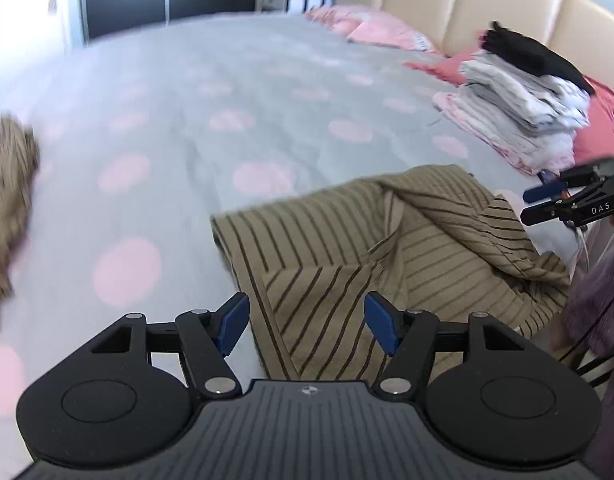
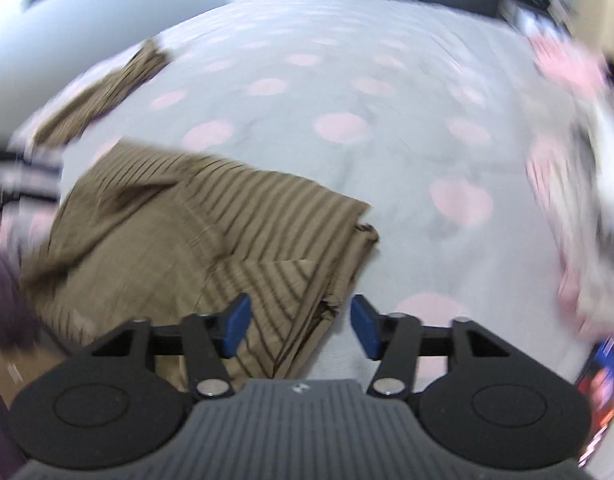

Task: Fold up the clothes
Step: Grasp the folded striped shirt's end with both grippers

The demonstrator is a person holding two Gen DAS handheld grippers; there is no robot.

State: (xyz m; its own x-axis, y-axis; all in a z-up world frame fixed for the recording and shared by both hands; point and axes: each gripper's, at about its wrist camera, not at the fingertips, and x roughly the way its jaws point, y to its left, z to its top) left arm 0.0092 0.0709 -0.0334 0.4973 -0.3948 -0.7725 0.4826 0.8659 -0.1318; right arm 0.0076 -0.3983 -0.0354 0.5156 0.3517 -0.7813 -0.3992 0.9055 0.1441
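Observation:
A tan garment with dark stripes (image 1: 391, 248) lies partly folded on the grey bedspread with pink dots (image 1: 211, 92). My left gripper (image 1: 307, 326) hovers over its near left corner, jaws open, nothing between the blue pads (image 1: 233, 322). In the right wrist view the same striped garment (image 2: 195, 232) lies left of centre. My right gripper (image 2: 299, 328) is open above its near right edge, the cloth lying loose below and not pinched. The right gripper's black fingers (image 1: 567, 200) also show at the right edge of the left wrist view.
A stack of folded clothes (image 1: 523, 96), topped by a black item, sits at the back right by pink pillows (image 1: 383, 30) and a beige padded headboard (image 1: 467, 4). Another tan garment (image 1: 7, 208) lies at the left; it appears again (image 2: 103, 92) in the right wrist view.

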